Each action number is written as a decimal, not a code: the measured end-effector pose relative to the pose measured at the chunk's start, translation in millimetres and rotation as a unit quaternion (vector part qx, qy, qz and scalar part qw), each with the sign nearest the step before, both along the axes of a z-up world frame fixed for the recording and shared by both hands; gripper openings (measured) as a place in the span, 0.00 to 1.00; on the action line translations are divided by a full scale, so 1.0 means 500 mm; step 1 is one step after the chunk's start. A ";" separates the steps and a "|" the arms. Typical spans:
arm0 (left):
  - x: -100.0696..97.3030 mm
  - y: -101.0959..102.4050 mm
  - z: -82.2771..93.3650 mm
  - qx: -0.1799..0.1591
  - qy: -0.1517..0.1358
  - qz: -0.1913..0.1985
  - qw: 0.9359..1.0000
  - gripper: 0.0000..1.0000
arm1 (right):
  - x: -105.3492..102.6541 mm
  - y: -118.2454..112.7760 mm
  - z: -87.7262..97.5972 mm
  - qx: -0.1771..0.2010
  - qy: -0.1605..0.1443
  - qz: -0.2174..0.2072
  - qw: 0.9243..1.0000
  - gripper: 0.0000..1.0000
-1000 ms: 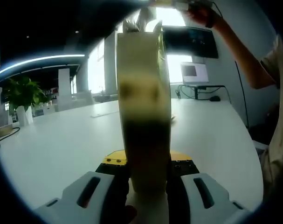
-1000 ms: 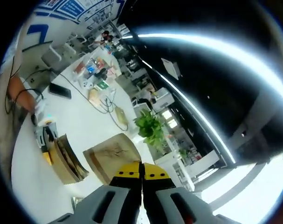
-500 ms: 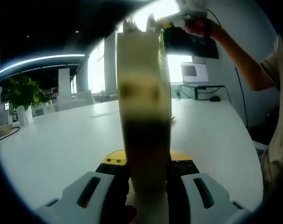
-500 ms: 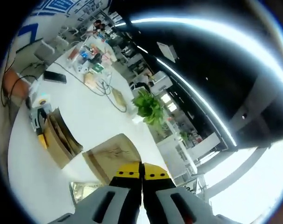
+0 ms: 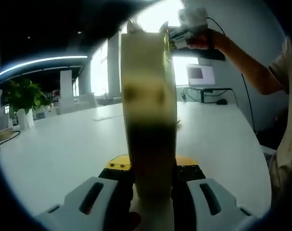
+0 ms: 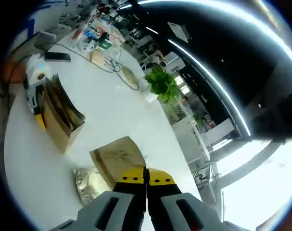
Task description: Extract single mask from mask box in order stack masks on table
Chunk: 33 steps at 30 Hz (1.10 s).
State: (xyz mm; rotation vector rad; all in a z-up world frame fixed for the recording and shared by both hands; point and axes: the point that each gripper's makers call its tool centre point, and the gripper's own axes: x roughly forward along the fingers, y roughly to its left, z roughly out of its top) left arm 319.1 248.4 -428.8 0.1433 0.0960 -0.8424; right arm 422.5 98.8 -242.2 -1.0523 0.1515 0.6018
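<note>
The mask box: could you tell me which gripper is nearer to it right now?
Left. The left gripper is clamped on the mask box, holding it upright on the table. The right gripper, jaws closed, hovers well above it.

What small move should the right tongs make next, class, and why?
Probably open the right tongs and dip them into the top of the mask box. The left tongs clamp the box upright, while the right tongs sit shut beside its upper edge, with no mask visible between them.
</note>
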 end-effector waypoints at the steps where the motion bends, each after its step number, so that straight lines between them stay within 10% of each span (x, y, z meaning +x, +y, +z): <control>1: 0.000 0.000 0.000 0.000 0.000 0.000 1.000 0.21 | 0.006 -0.004 -0.008 -0.003 0.004 -0.005 1.000 0.00; 22: -0.001 -0.002 0.001 0.001 -0.001 0.000 1.000 0.21 | 0.072 -0.045 -0.119 -0.102 -0.002 -0.077 0.992 0.00; 33: 0.001 0.001 -0.001 0.002 -0.002 0.000 1.000 0.21 | 0.031 -0.024 -0.139 -0.147 0.018 -0.060 0.987 0.00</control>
